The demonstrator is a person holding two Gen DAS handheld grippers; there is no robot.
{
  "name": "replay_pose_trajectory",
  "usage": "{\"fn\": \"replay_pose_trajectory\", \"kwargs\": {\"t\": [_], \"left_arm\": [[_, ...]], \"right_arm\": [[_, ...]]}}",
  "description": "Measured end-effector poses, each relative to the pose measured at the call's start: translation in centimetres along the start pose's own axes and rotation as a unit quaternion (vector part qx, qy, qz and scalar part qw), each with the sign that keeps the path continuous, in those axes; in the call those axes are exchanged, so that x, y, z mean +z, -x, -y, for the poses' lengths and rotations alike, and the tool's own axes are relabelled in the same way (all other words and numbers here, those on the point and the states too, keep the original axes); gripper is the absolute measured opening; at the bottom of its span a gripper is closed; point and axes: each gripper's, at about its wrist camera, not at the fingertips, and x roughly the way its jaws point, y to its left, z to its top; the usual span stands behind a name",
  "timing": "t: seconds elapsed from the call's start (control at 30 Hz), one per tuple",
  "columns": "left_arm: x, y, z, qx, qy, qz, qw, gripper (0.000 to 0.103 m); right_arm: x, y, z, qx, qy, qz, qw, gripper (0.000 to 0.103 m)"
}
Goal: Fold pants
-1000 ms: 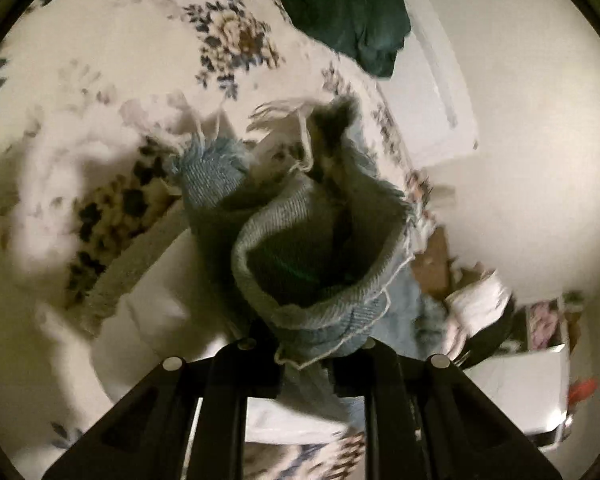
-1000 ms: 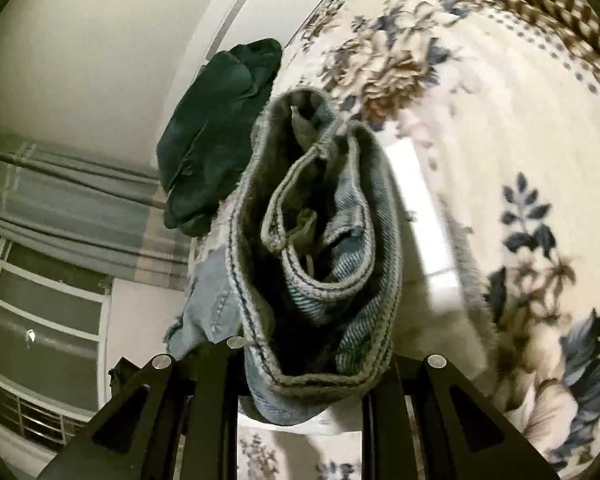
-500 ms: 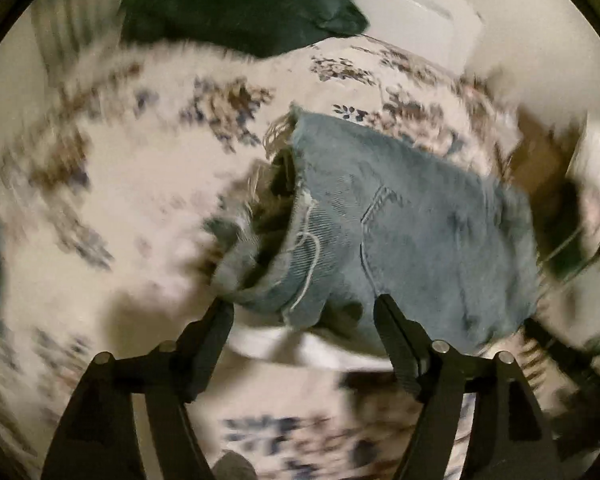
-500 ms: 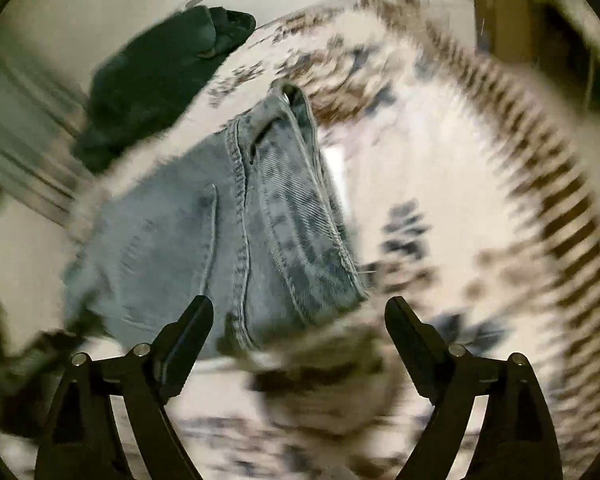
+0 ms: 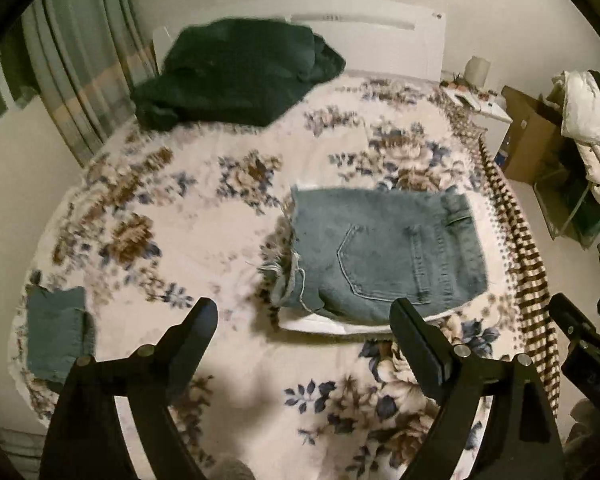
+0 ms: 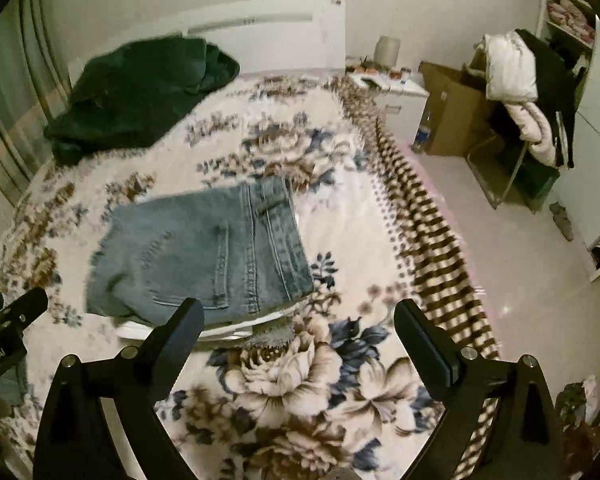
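pants folded flat on bedspread | left tool spread, empty | right tool likewise, apparently

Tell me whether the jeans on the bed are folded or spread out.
Folded. The jeans lie as one compact rectangle on the bedspread, back pocket up, layered edges showing, both grippers open and clear.
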Motion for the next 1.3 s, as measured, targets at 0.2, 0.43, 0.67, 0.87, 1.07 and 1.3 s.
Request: {"fn": "replay_pose_trajectory", "kwargs": {"t": [0.2, 0.43, 0.67, 0.87, 1.07, 1.3], "left_arm": [[-1.3, 10.9, 0.1, 0.016, 0.0, 0.033, 0.9993, 0.088], [-4.4, 23.0, -0.6, 0.033, 0.021, 0.063, 0.9972, 0.088], [-6.7, 31.3, -1.8, 0.028, 0.036, 0.073, 0.9963, 0.088], [-8.0, 34.7, -2.4, 0.015, 0.024, 0.078, 0.9965, 0.088], [-8.8, 36.7, -2.9, 0.0, 0.017, 0.09, 0.9958, 0.096], [-8.9, 38.3, -3.5, 0.002, 0.02, 0.111, 0.9936, 0.097]], "right_arm": [[0.1, 12.4, 1.3, 0.01, 0.011, 0.041, 0.999, 0.098], [-2.0, 26.0, 2.7, 0.03, 0.041, 0.08, 0.996, 0.098], [-4.9, 38.5, 4.2, 0.033, 0.04, 0.109, 0.993, 0.098], [-6.6, 46.2, 4.3, 0.032, 0.025, 0.127, 0.991, 0.098], [-7.4, 50.6, 3.5, 0.028, 0.025, 0.15, 0.988, 0.102], [-7.4, 52.4, 3.5, 0.023, 0.018, 0.151, 0.988, 0.102]]}}
